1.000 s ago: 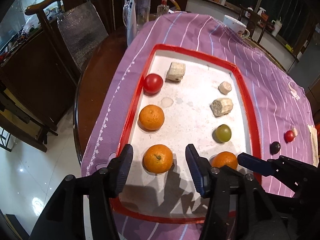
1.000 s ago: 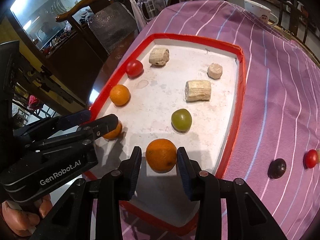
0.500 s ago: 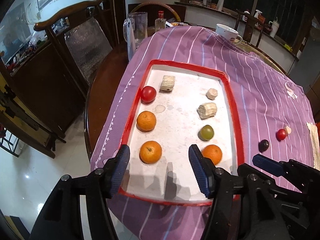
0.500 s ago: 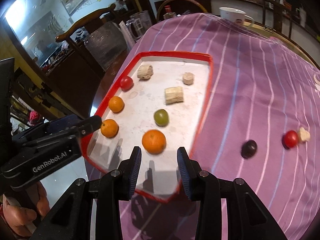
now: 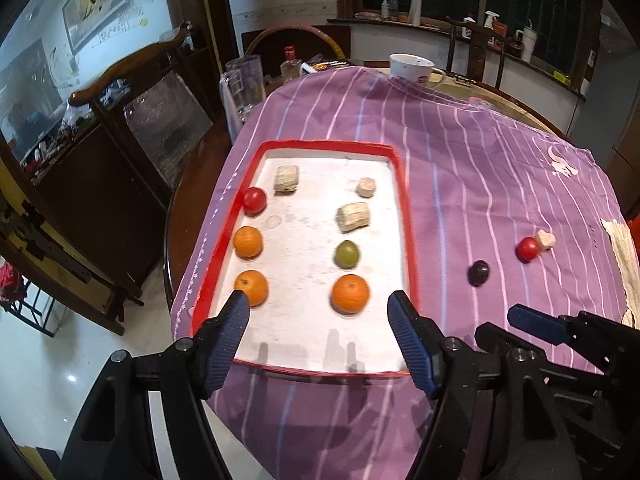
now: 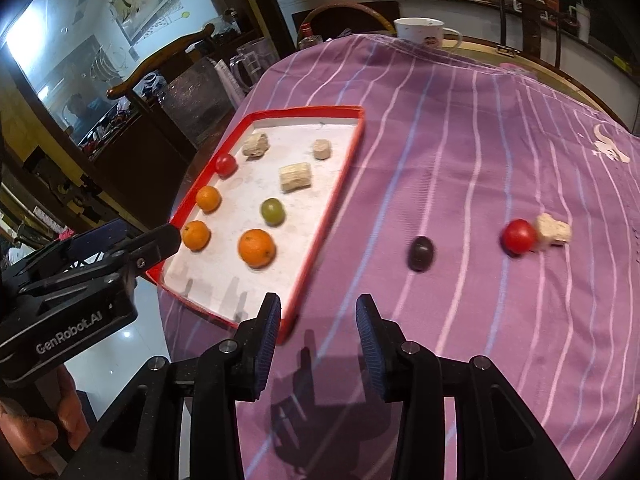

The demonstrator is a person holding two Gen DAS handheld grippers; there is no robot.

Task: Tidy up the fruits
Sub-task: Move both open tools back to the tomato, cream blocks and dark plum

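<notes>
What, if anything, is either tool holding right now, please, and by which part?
Nothing is held. The left tool is opening with nothing between its jaws; the right tool is opening over bare cloth.

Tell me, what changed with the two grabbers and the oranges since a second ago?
Both grabbers let go and pulled back. The left gripper left its small orange near the tray's left rim, and its jaws are opening, empty. The right gripper released the big round orange and now hovers over the purple striped cloth, jaws opening slightly, empty. Everything else in the red-rimmed white tray stayed put.
</notes>
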